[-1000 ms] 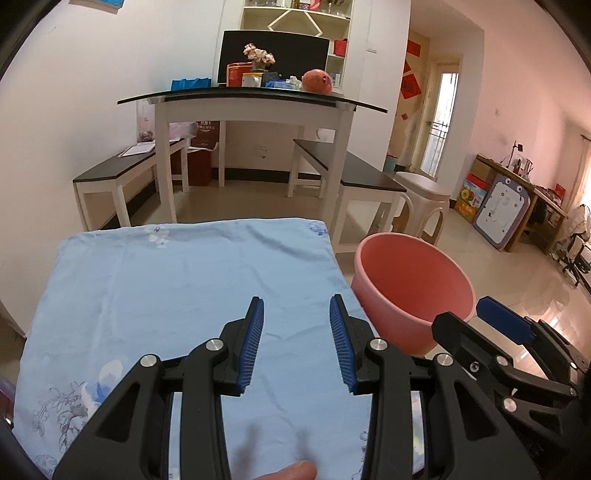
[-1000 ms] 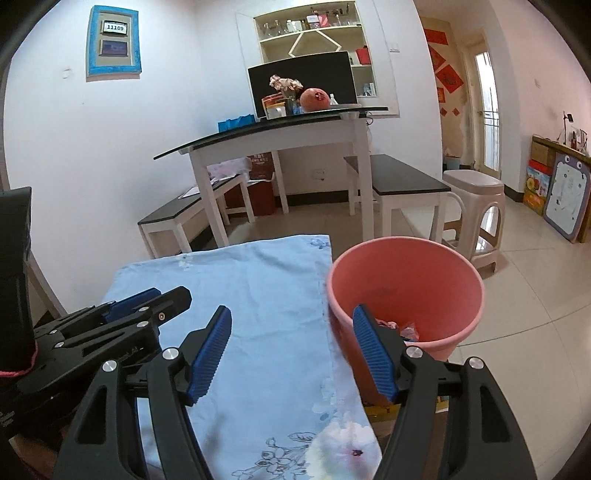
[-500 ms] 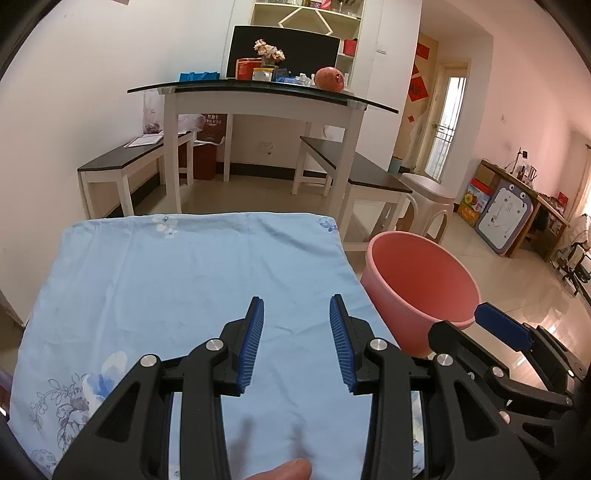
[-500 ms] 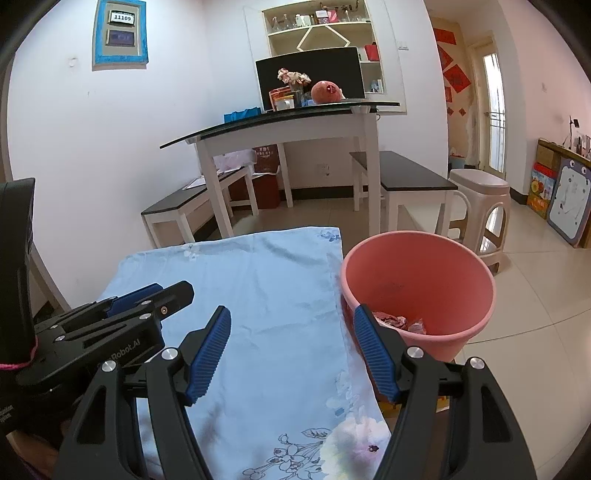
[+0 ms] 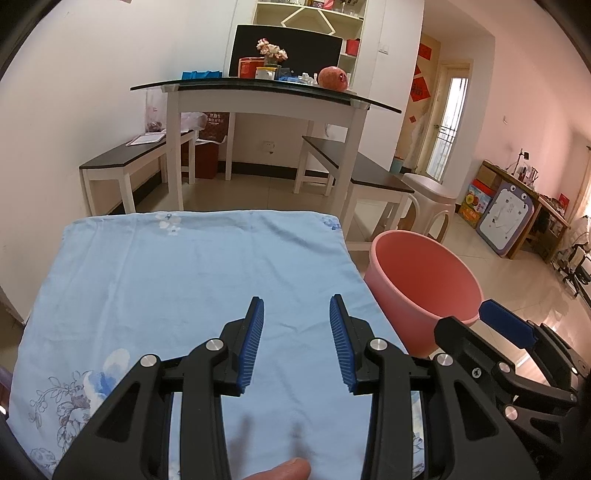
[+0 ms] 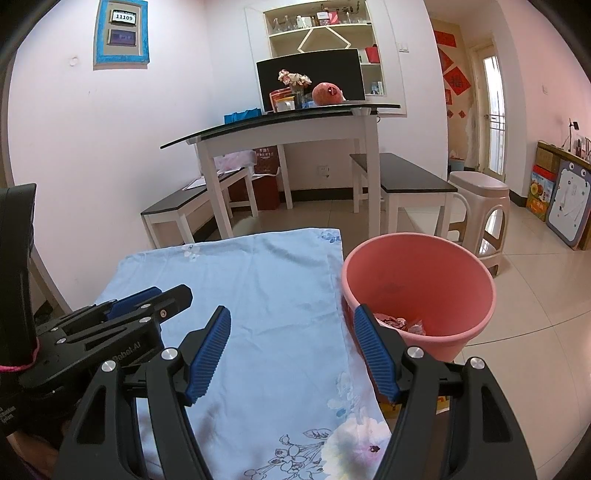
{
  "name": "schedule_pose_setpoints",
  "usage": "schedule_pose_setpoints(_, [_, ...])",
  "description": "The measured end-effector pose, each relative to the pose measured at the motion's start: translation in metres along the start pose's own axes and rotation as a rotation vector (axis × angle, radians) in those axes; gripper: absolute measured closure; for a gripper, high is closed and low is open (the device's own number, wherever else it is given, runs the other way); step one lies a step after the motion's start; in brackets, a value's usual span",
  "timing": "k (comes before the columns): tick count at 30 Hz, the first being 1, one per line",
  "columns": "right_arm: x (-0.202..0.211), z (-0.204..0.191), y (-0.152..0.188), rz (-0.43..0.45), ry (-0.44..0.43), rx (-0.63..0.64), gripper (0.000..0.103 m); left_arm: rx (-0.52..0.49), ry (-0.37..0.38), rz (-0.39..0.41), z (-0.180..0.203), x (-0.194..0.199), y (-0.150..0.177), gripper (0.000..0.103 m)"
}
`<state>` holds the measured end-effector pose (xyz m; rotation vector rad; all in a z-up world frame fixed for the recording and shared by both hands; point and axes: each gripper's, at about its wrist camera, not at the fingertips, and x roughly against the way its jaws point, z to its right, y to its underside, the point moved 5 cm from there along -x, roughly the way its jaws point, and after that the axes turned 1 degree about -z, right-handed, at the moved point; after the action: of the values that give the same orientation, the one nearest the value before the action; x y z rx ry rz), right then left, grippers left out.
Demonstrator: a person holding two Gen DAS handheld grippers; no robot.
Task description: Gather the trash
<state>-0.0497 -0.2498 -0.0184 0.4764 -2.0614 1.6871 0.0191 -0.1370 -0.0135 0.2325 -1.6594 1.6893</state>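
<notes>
Both grippers hang over a table covered by a light blue flowered cloth (image 5: 177,280). The left gripper (image 5: 295,339) stands open with nothing between its blue pads, above the cloth's near middle. The right gripper (image 6: 291,350) gapes wider, also empty, over the cloth's right edge. Just beside that edge stands a pink bucket (image 6: 417,258), with crumpled trash (image 6: 399,323) at its bottom. The left gripper's side reads "Robot-AI"; a wall panel (image 6: 123,33) shows "11109".

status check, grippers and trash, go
Left gripper open, empty. Right gripper open, empty. Crumpled trash in pink bin. Blue cloth bare.
</notes>
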Motion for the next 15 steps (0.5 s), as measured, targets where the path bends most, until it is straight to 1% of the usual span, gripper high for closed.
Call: schedule_pose_setpoints(15, [-0.0017, 0.0008, -0.0006, -0.003, -0.002, -0.004, 0.035, 0.003, 0.0, -0.006, -0.0032, -0.0017, 0.0023, 0.065])
